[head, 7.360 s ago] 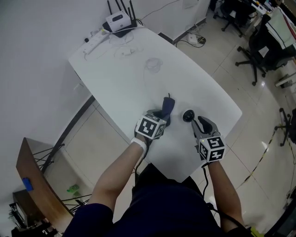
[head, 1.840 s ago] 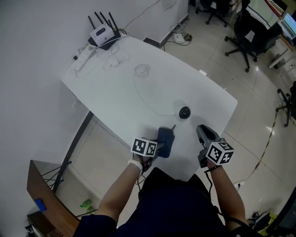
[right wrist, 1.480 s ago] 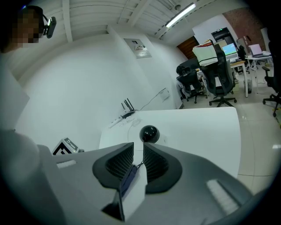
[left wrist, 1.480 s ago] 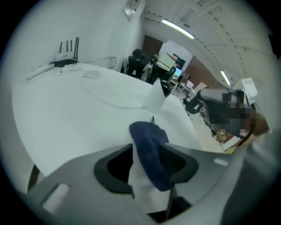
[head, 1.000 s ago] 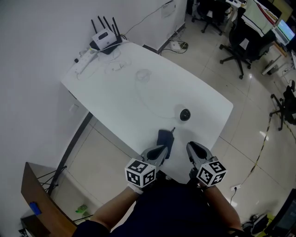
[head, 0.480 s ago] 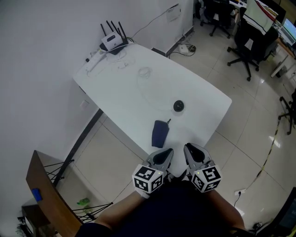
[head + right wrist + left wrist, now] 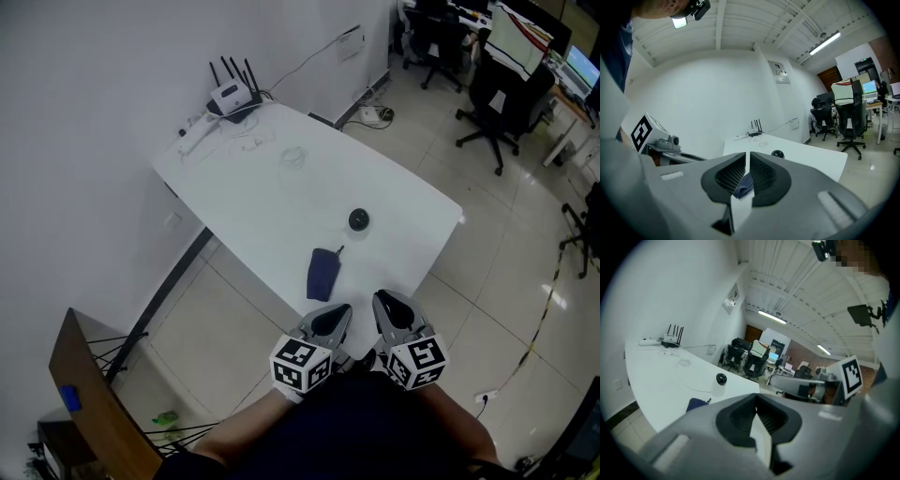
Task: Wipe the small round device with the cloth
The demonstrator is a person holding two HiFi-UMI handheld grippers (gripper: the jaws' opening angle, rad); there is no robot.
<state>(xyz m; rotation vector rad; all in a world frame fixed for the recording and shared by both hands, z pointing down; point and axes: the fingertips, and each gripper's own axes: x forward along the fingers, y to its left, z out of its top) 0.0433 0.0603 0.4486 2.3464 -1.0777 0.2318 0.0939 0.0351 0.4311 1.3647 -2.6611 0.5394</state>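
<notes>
Both tools hang off the near edge of the table (image 7: 272,202), close to the person's body, and neither one has anything in it. The left gripper (image 7: 330,320) has its jaws pressed fully together. The right gripper (image 7: 393,310) has its jaws almost together, with just a thin slit between them and nothing in it. The cloth (image 7: 322,273) lies flat and untouched near the table's near edge. The small round device (image 7: 358,220) stands apart from it, further in and toward the right edge.

Here is the risk as I see it. The cloth sits close to the edge, so a sloppy low approach could nudge it off onto the floor rather than pick it up. The device looks light, a dark ball on a pale base. A hard wipe with no second tool steadying it could tip it or slide it toward the open edge. A faint white cable (image 7: 295,157) loops on the tabletop behind it, and that could snag too.

As for writing, nothing is readable. The cubes (image 7: 302,364) carry only black-and-white square patterns, and the router (image 7: 234,97) at the far corner shows no legible label.
</notes>
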